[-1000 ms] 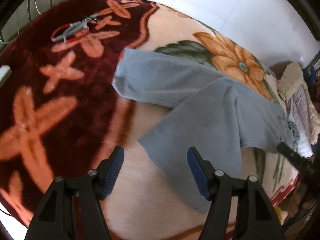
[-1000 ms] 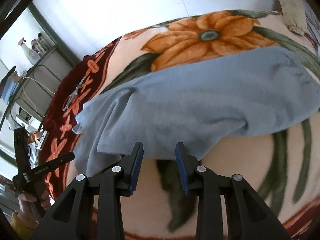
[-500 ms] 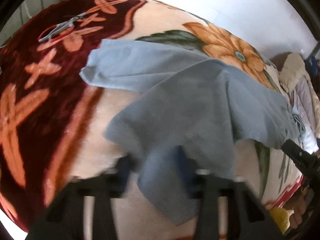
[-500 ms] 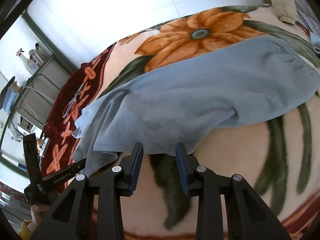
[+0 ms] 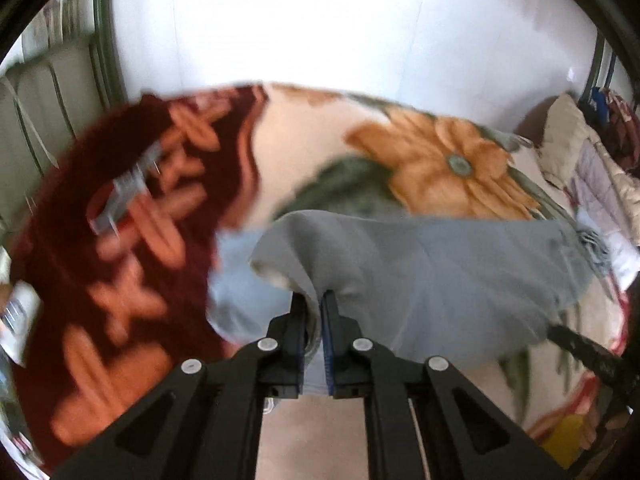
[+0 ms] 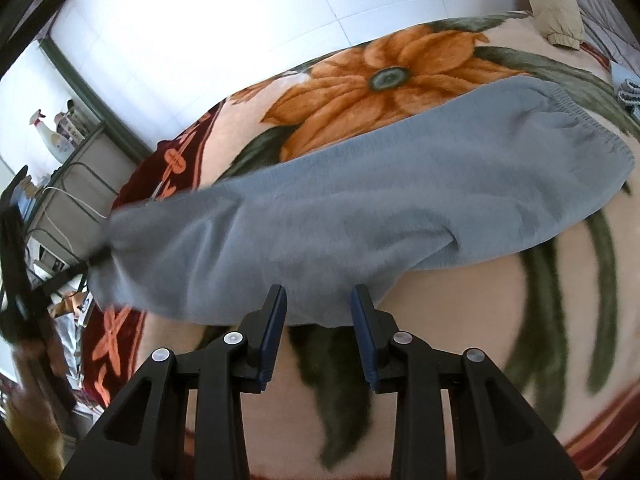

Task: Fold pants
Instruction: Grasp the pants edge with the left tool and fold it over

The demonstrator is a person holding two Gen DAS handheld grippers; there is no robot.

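Left wrist view showed the left gripper pinching a thin pants hem that could slip, while the right gripper waited open and empty.

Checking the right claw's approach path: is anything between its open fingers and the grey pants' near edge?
Nothing: in the right wrist view only bare floral blanket shows between the right claw and the grey pants.

Bright daylight glares off the wall; motion blur, fisheye-warped edges.
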